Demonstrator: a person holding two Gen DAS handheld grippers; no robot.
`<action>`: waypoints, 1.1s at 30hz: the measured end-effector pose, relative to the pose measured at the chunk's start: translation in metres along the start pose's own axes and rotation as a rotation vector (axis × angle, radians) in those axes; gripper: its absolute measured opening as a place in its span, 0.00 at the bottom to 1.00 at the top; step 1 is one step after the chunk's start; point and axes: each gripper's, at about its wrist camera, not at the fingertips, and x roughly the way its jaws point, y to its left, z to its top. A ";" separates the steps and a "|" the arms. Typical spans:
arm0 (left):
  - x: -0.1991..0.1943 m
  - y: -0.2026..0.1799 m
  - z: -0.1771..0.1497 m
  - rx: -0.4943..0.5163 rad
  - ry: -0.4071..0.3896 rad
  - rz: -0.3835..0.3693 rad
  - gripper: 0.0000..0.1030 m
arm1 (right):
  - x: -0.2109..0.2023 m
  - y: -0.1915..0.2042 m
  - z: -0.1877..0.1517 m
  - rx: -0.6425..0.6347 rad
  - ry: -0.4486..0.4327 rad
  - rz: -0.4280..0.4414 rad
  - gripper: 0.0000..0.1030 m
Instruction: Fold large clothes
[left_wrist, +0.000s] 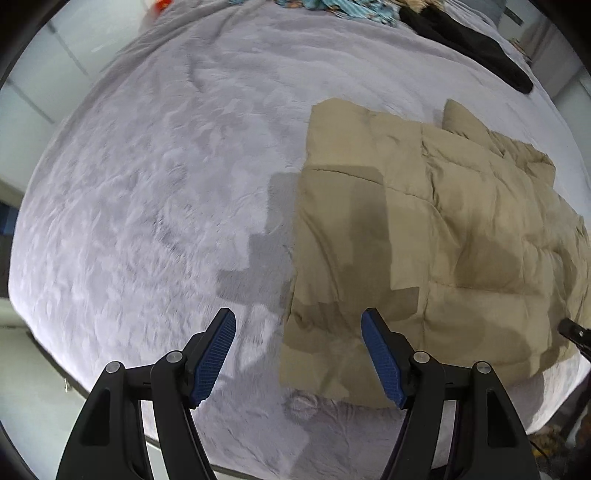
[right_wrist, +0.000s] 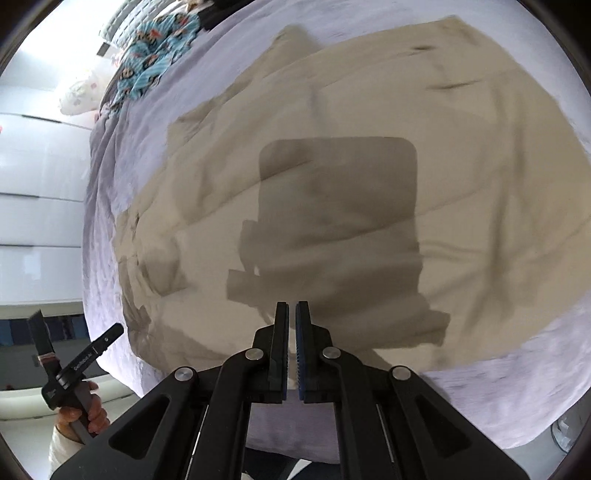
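Your left gripper (left_wrist: 298, 360) hangs spread and empty over the near edge of the tan quilted coat (left_wrist: 424, 236), which lies flat on the grey blanket (left_wrist: 147, 203) ahead and to its right. Your right gripper (right_wrist: 291, 347) is pressed together, pinching nothing, with the coat just beyond its tips. Only its view shows your left hand (right_wrist: 86, 411) off to its left; only the left view shows the black garment (left_wrist: 469, 40) at the far edge.

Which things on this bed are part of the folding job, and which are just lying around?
Part of the job:
tan quilted jacket
left gripper, open above it
right gripper, shut and empty

Just lying about:
black garment
blue patterned cloth
grey bedspread underneath
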 end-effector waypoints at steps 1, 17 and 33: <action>0.003 0.000 0.003 0.015 0.004 -0.005 0.70 | 0.004 0.008 -0.001 -0.002 0.004 -0.003 0.04; 0.024 0.012 0.021 0.041 0.003 -0.140 0.99 | 0.029 0.054 -0.008 -0.011 0.045 -0.079 0.04; 0.050 0.038 0.040 0.029 0.021 -0.261 0.99 | 0.050 0.082 -0.008 -0.039 0.059 -0.068 0.71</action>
